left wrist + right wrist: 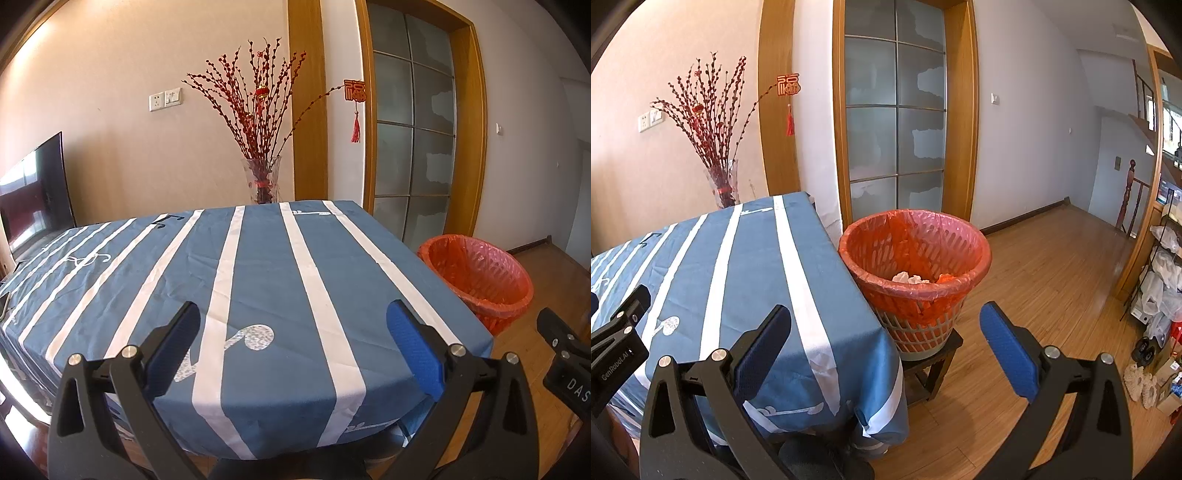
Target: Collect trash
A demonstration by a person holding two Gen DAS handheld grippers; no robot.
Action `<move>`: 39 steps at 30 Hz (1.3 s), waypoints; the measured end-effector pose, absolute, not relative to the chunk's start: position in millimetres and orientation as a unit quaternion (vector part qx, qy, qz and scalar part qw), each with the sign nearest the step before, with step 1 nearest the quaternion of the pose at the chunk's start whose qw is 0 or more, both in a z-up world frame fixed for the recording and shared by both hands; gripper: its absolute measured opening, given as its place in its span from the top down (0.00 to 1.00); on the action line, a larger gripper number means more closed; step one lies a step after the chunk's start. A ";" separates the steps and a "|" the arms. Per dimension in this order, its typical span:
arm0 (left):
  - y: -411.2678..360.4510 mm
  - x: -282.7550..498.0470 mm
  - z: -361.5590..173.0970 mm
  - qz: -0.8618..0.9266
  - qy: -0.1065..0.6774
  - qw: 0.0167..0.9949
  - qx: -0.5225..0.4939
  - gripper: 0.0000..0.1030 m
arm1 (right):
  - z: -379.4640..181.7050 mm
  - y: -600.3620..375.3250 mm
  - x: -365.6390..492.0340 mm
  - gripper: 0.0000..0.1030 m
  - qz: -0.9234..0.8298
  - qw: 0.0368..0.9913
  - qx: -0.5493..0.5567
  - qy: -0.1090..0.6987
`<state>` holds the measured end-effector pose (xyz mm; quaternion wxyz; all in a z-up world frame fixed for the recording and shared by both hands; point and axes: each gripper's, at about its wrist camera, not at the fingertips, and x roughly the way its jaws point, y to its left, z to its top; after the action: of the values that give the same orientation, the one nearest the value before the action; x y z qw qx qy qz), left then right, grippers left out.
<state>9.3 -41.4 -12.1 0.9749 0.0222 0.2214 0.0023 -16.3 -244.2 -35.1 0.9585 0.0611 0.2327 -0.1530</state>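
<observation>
A waste basket [916,266] lined with an orange-red bag stands on a low dark stool [931,365] beside the table's right edge; crumpled white and orange trash [912,277] lies inside it. The same basket [480,273] shows at the right of the left wrist view. My left gripper [293,332] is open over the near part of the blue striped tablecloth [258,266], nothing between its blue pads. My right gripper [884,328] is open too, hovering near the table's corner, in front of the basket and apart from it. No loose trash shows on the cloth.
A glass vase of red branches [262,181] stands behind the table's far edge. A dark TV screen [33,195] is at the far left. A glass-paned door [895,110] is behind the basket. Wooden floor [1052,277] stretches right toward a cluttered shelf rack [1161,288].
</observation>
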 end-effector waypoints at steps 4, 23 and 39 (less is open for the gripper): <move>-41.3 9.7 -12.6 0.002 0.222 0.975 0.022 0.04 | -35.8 -244.2 -15.8 0.02 -0.153 0.958 0.062 0.234; -42.5 9.1 -13.0 0.002 0.223 0.975 0.023 0.04 | -35.7 -244.4 -15.9 0.02 -0.153 0.958 0.062 0.234; -43.7 10.0 -19.2 -0.003 0.226 0.974 0.025 0.04 | -35.6 -244.6 -15.7 0.02 -0.153 0.958 0.063 0.235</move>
<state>10.0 -43.7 -19.2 0.9737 0.0248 0.2264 -0.0028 -15.7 -244.6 -35.6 0.9579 0.0630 0.2346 -0.1530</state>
